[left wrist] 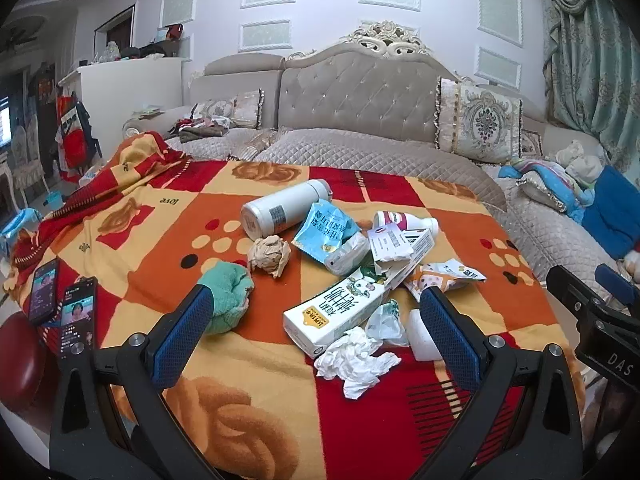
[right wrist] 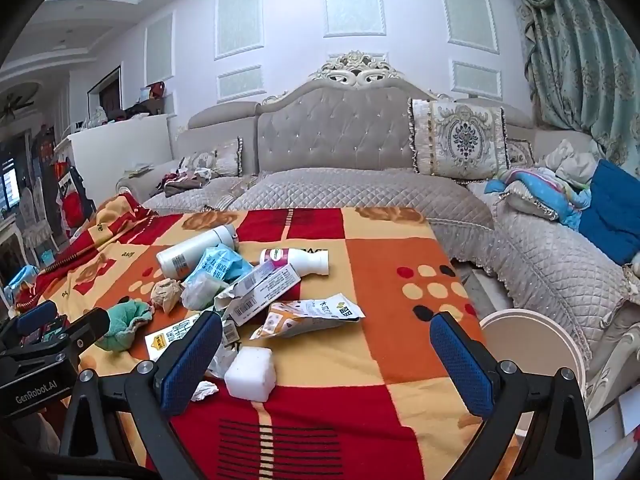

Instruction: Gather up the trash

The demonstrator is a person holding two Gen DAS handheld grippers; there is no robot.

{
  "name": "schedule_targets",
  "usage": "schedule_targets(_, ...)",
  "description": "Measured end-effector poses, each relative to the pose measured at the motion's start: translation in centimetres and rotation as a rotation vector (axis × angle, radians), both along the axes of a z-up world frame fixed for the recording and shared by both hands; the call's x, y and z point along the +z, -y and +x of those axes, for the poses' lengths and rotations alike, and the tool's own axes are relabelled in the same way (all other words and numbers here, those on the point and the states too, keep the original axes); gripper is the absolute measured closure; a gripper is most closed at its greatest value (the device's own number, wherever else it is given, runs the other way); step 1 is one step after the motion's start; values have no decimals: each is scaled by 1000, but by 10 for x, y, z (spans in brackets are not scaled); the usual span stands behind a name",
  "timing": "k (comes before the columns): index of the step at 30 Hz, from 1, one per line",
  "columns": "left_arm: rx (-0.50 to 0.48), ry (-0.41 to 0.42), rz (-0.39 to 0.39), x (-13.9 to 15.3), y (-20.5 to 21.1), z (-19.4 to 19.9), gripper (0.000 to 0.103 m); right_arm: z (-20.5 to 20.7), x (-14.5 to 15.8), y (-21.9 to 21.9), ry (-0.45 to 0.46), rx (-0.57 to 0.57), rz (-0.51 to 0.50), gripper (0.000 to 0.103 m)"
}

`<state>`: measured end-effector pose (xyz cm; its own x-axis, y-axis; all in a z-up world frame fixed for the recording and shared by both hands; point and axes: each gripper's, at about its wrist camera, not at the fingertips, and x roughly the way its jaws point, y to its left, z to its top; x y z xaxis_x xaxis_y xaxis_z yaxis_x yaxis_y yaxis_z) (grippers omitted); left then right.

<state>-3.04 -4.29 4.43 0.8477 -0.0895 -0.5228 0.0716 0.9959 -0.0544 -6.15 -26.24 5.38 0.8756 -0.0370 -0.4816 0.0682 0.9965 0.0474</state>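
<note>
Trash lies in a heap on a red and orange blanket [left wrist: 168, 236]. It includes a milk carton [left wrist: 332, 312], a crumpled white tissue [left wrist: 356, 360], a brown paper ball [left wrist: 270, 254], a blue wrapper [left wrist: 324, 228], a torn box [left wrist: 400, 252], a snack wrapper [left wrist: 444, 276] and a small bottle [left wrist: 404, 222]. My left gripper [left wrist: 316, 320] is open and empty, just short of the carton and tissue. My right gripper [right wrist: 326, 354] is open and empty over the blanket, with a white foam block [right wrist: 251, 372] and the snack wrapper [right wrist: 308, 316] ahead of it.
A white flask [left wrist: 280, 208] and a green cloth [left wrist: 226, 296] lie beside the heap. Two phones [left wrist: 60, 300] rest at the blanket's left edge. A round cream rim [right wrist: 532, 340] stands right of the table. A grey quilted sofa [left wrist: 360, 148] runs behind.
</note>
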Motion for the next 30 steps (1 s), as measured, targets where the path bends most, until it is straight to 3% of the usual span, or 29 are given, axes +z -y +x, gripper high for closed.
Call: schedule_targets(30, -2, 18, -13, 5, -1, 0, 1, -1, 8, 3, 19, -13, 5, 0)
